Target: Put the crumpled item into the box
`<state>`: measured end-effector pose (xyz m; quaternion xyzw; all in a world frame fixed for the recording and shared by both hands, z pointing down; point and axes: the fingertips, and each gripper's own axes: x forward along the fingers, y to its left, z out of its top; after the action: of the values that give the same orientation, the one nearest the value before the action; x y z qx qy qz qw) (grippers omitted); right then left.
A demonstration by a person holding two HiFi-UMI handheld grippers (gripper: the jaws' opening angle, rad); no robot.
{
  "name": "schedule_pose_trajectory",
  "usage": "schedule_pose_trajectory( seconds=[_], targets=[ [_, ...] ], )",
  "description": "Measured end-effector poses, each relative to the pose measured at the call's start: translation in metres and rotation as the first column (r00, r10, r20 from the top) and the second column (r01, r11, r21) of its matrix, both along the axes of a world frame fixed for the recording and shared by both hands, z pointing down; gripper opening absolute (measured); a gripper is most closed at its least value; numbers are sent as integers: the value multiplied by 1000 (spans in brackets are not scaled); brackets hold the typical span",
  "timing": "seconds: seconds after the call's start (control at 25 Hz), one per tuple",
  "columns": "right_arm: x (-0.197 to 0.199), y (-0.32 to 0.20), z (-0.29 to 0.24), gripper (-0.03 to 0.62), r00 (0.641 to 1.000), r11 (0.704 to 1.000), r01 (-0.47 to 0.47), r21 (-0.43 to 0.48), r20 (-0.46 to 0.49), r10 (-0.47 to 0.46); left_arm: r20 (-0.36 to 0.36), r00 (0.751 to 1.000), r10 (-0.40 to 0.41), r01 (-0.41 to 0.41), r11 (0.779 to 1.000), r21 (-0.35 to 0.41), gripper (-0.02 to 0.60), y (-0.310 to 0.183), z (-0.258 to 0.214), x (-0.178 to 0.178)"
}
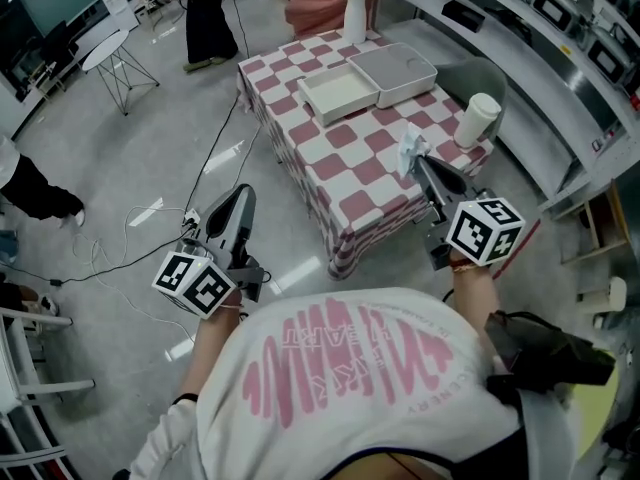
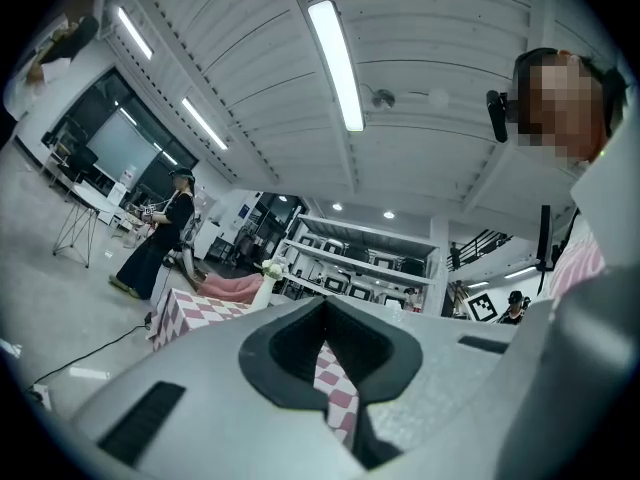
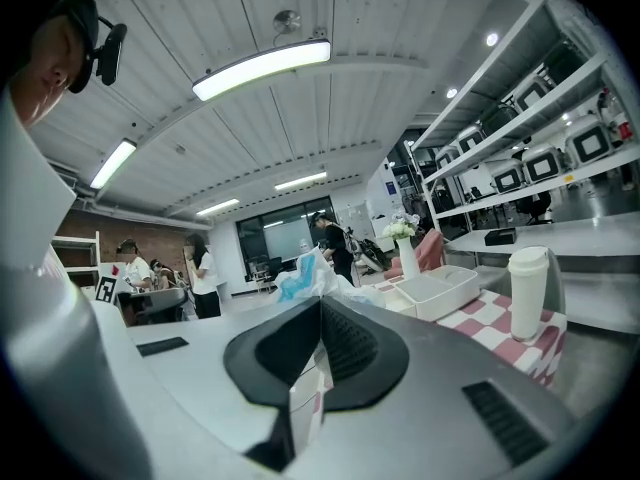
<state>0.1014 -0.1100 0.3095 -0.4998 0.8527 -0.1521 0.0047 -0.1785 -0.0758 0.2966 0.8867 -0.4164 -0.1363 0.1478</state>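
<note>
Head view: the right hand-held gripper (image 1: 420, 160) pinches the crumpled item (image 1: 409, 146) over the checked worktop's (image 1: 330, 168) near edge. The open box (image 1: 338, 93) lies farther in, with its lid (image 1: 392, 72) beside it. Carry the item high over the rim before releasing.

Left gripper view: the left hand-held gripper (image 2: 325, 306) is pressed together and empty.

Right gripper view: the jaws cover most of the crumpled item (image 3: 300, 273), so how firm the grip is remains hard to judge.

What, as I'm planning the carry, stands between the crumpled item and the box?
Nothing visible: only bare tablecloth lies between the crumpled item in the right gripper and the box; the cup stands aside.
</note>
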Motion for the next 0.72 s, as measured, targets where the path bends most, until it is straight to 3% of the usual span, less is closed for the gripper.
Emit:
schedule_pose_trajectory(
  seconds=[0.72],
  targets=[
    [-22, -50, 17, 7, 1000, 1000, -3, -19, -21, 2, -3, 1000, -20, 20, 1000, -11, 8, -50, 21, -30]
  ],
)
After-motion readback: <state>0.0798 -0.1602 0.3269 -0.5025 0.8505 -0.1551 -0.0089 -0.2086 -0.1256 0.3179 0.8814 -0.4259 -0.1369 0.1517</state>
